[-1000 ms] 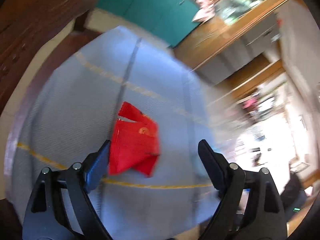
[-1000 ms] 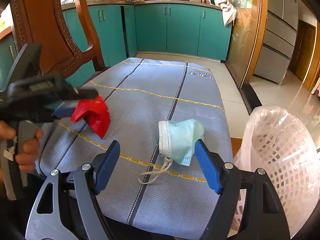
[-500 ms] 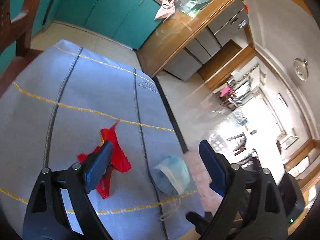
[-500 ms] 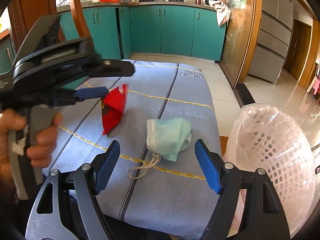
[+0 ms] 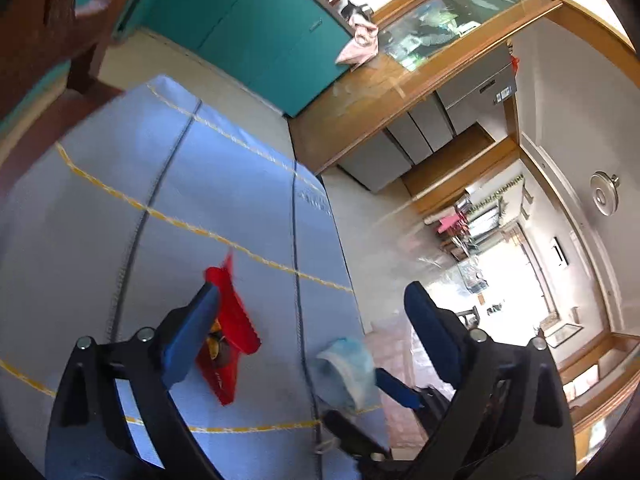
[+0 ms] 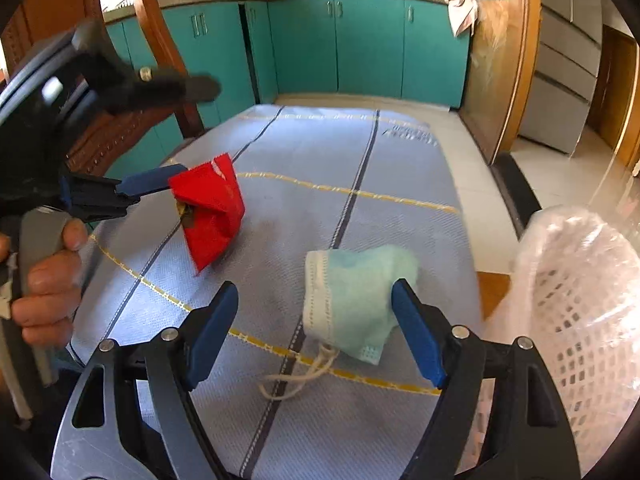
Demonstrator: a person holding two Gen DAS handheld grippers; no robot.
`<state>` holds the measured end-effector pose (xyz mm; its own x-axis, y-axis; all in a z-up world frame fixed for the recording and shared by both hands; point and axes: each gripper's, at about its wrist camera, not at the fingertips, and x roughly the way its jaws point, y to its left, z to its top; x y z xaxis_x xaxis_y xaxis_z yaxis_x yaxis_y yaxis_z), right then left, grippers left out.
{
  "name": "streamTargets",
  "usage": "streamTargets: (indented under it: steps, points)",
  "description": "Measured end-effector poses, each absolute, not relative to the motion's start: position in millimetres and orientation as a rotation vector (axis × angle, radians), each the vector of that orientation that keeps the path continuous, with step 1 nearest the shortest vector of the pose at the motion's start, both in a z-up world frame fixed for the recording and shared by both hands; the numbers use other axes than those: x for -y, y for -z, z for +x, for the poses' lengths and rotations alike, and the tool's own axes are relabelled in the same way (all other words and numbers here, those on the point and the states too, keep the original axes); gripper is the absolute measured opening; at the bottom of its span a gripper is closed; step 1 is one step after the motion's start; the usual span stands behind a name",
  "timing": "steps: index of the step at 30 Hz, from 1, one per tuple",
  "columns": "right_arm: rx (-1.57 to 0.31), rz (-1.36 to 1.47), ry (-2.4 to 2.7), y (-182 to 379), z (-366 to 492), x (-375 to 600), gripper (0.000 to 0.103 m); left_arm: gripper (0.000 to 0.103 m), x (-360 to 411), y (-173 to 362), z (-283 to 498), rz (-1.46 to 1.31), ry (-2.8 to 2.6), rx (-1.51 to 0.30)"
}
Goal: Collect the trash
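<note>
A red wrapper (image 6: 212, 208) hangs off the lower finger of my left gripper (image 6: 172, 132), above the grey-blue cloth. In the left wrist view the left gripper (image 5: 312, 332) is open wide and the red wrapper (image 5: 228, 344) clings to its left finger (image 5: 188, 340). A crumpled light-blue face mask (image 6: 352, 300) lies on the cloth. My right gripper (image 6: 316, 332) is open and low, its fingers on either side of the mask. The mask (image 5: 344, 372) also shows in the left wrist view.
A white mesh bin (image 6: 576, 308) lined with clear plastic stands past the table's right edge. The table (image 6: 400, 168) is covered by a grey-blue cloth with yellow lines. A wooden chair (image 6: 132, 80) stands at the left. Teal cabinets (image 6: 360, 48) are behind.
My left gripper lifted the red wrapper off the cloth and swung right. My right gripper moved forward until its fingers flank the mask.
</note>
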<state>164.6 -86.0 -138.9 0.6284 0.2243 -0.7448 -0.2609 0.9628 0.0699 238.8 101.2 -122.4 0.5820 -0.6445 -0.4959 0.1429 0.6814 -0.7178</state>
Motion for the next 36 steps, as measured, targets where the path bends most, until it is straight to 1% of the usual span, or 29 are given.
streamTargets:
  steps: [3, 7, 11, 13, 16, 23, 25, 27, 31, 33, 34, 36]
  points:
    - [-0.846, -0.051, -0.285, 139.1, 162.0, 82.1, 0.078, 0.093, -81.5, 123.1, 239.8, -0.658, 0.59, -0.856]
    - [-0.845, -0.058, -0.278, 138.4, 155.2, 84.0, 0.078, 0.093, -69.0, 107.2, 231.4, -0.573, 0.647, -0.781]
    - [-0.843, -0.042, -0.274, 137.8, 151.8, 88.7, 0.078, 0.094, -77.6, 99.7, 225.2, -0.616, 0.669, -0.71]
    - [-0.837, -0.038, -0.268, 136.3, 151.1, 89.6, 0.078, 0.095, -83.6, 97.9, 223.7, -0.579, 0.566, -0.695]
    - [-0.822, -0.046, -0.251, 133.9, 150.3, 90.5, 0.078, 0.095, -84.9, 106.1, 229.1, -0.487, 0.396, -0.76]
    - [-0.809, -0.058, -0.262, 127.0, 139.2, 92.2, 0.078, 0.095, -61.2, 131.3, 253.5, -0.403, 0.336, -0.929]
    - [-0.805, -0.07, -0.261, 124.8, 133.9, 92.8, 0.078, 0.095, -50.1, 138.6, 258.9, -0.358, 0.331, -0.964]
    - [-0.799, -0.077, -0.259, 122.9, 128.9, 93.1, 0.081, 0.095, -36.5, 145.7, 265.4, -0.29, 0.334, -0.993]
    - [-0.792, -0.074, -0.259, 120.5, 122.6, 94.4, 0.081, 0.095, -27.9, 161.9, 267.9, -0.176, 0.336, -1.056]
    - [-0.792, -0.07, -0.257, 120.6, 122.3, 94.9, 0.081, 0.095, -24.8, 167.4, 267.6, -0.13, 0.34, -1.054]
    - [-0.793, -0.069, -0.259, 120.9, 122.2, 94.9, 0.081, 0.094, -22.0, 168.0, 266.6, -0.089, 0.328, -1.048]
    - [-0.797, -0.067, -0.26, 121.7, 123.8, 95.8, 0.081, 0.084, -19.3, 169.3, 268.2, -0.027, 0.304, -1.035]
